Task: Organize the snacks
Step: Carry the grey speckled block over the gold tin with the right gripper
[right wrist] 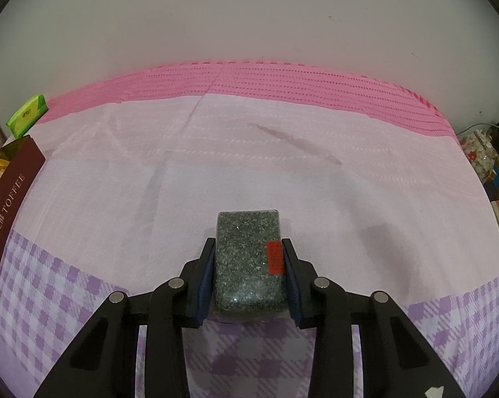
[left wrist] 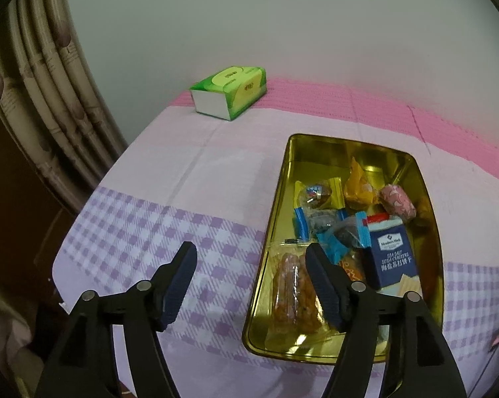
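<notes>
The right claw [right wrist: 247, 273] is clamped on a dark speckled snack block [right wrist: 247, 258], which sits between its pads just above the checked cloth [right wrist: 83, 199]. The left claw [left wrist: 251, 253] gapes wide and empty over the near left rim of the gold tin [left wrist: 282, 179], where wrapped snacks and a blue cracker box [left wrist: 390, 252] lie.

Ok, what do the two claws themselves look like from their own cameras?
Both look alike. The left claw and the right claw have matte black angular linkage arms joined by round silver pivot pins. Each finger carries a dark blue ribbed pad on its inner face. No cables, labels or markings show on them, and no hand or sleeve is in view.
</notes>
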Motion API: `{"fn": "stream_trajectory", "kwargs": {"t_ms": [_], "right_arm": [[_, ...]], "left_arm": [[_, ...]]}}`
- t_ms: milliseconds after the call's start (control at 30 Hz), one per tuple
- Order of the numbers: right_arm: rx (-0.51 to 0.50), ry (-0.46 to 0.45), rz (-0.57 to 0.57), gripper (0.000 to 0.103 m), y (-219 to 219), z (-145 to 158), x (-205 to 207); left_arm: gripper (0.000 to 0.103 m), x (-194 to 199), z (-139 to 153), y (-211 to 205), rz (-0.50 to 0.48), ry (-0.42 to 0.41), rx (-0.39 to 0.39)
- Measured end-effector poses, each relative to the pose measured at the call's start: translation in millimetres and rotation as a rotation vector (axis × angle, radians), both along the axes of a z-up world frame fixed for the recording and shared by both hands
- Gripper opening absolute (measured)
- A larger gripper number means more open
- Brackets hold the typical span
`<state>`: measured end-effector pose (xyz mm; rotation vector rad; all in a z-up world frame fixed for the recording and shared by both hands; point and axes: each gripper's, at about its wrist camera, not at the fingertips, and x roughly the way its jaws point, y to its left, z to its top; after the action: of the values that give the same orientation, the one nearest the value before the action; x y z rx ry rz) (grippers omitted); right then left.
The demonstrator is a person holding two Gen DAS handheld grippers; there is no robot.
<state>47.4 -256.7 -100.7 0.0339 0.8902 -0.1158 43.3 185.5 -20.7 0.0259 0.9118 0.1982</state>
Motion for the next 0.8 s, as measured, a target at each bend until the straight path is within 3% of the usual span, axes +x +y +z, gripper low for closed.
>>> {"fn": "stream_trajectory", "kwargs": {"t_ms": [233, 800], "right_arm": [[0.001, -0.008, 0.010, 0.034, 23, 10, 1], [0.123, -0.060, 0.278, 0.034, 159, 64, 11]], "left_arm": [[0.072, 0, 3, 5, 0.032, -0.011, 0.007], [0.074, -1, 5, 21, 0.091, -0.009, -0.037]]}}
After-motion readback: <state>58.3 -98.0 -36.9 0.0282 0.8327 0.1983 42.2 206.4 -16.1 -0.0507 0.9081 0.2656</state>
